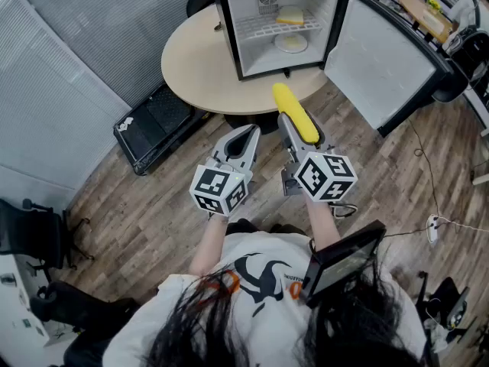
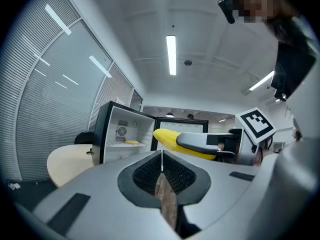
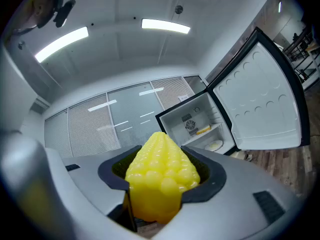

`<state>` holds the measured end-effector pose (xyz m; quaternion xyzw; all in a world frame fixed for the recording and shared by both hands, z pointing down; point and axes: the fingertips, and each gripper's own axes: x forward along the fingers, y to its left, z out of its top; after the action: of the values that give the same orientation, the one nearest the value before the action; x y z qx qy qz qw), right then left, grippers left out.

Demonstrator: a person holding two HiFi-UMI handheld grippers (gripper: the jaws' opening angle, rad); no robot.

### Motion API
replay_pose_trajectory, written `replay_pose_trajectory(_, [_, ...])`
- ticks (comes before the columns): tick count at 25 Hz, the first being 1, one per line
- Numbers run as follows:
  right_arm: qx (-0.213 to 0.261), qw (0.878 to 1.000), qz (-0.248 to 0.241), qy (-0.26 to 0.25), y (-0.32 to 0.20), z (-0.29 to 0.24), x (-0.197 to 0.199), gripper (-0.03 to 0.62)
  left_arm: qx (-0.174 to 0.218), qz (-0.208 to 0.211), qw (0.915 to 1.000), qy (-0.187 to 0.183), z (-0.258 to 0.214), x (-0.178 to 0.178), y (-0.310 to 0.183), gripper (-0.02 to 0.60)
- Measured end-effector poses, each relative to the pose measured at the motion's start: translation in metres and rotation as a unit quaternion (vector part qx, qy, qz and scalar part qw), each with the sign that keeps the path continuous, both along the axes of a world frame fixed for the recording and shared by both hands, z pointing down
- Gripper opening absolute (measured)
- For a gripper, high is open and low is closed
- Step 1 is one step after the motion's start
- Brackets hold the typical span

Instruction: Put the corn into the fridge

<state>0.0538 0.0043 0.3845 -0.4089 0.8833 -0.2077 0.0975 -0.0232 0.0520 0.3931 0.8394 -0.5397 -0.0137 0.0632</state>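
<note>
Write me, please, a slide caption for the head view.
Right tool holds the corn toward the open fridge on the round table; left tool shut, empty.

Bright, even office light in all views. Overhead, the ceiling strip lights [image 2: 171, 55] burn out to pure white in both gripper views. Inside, the fridge [image 1: 279, 21] reads pale and bright against its black shell. Shadows on the wooden floor [image 1: 153, 205] are soft. Gripper views bow strongly, corners black. Close to the lens, the corn [image 3: 160, 179] is slightly soft. Head view is sharp.
</note>
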Motion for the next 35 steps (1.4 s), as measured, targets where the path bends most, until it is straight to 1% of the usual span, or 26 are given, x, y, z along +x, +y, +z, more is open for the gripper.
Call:
replay_pose_trajectory(2, [0.000,1.000,0.000,-0.005,0.001,-0.001,0.001,0.249,-0.003,0.006,1.0000,0.005,0.000,0.002,0.000,0.014])
replay_pose_trajectory(7, [-0.022,0.999,-0.005,-0.047,0.000,0.003,0.006,0.250,-0.008,0.013,0.9999,0.007,0.003,0.008,0.000,0.014])
replay_pose_trajectory(11, [-0.024,0.999,-0.010,-0.037,0.001,0.007,0.012,0.249,-0.011,0.017,0.9998,0.006,0.006,0.017,-0.001,0.014])
replay_pose_trajectory(15, [-0.017,1.000,-0.013,-0.015,0.002,0.011,0.016,0.250,-0.017,0.019,0.9997,0.003,0.008,0.024,0.000,0.014])
replay_pose_trajectory(19, [-0.024,1.000,-0.016,-0.010,0.001,0.019,0.018,0.250,-0.025,0.020,0.9995,0.000,0.015,0.027,-0.001,0.014])
replay_pose_trajectory(27, [-0.032,0.999,-0.021,0.005,-0.004,0.031,0.017,0.249,-0.044,0.014,0.9990,0.001,0.027,0.023,-0.008,0.014])
replay_pose_trajectory(35, [-0.047,0.998,-0.032,0.008,-0.030,0.043,0.004,0.250,-0.061,0.006,0.9981,0.010,0.042,0.010,-0.034,0.014])
